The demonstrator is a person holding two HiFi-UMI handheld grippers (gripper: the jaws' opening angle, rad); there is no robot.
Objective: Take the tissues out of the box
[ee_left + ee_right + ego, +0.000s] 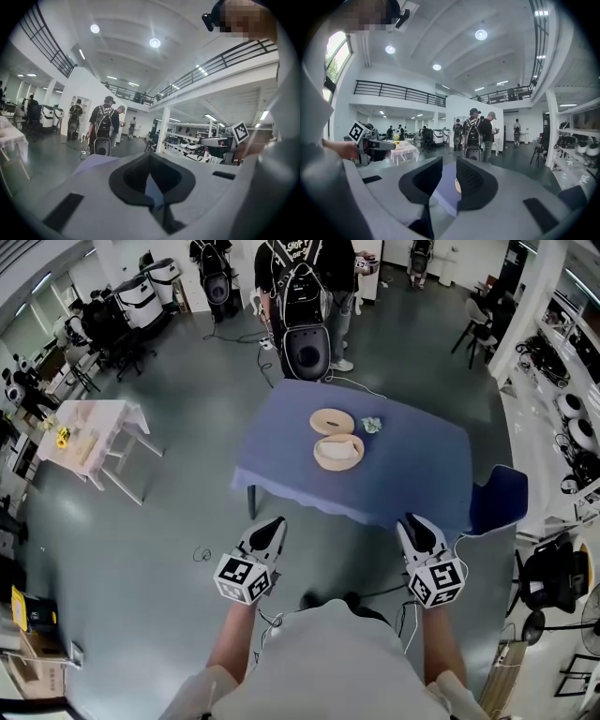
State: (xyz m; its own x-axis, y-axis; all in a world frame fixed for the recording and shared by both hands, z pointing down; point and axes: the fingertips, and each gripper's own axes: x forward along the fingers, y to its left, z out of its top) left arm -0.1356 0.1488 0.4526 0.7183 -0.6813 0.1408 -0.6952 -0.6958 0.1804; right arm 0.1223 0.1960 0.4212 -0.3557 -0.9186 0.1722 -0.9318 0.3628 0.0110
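Well short of the table (422, 474), both grippers hang before its near edge: the left gripper (151, 161) with jaws together, the right gripper (449, 176) with jaws apart and nothing between them. On the table lie the open box (338, 452), what looks like its lid (331, 421) just behind, and a small wad (372, 425) beside the lid. Tissues are probably light, soft and easily torn, so pinch a raised fold near the middle, gently; the box may lift too. Whether its pale filling is tissue is too small to tell.
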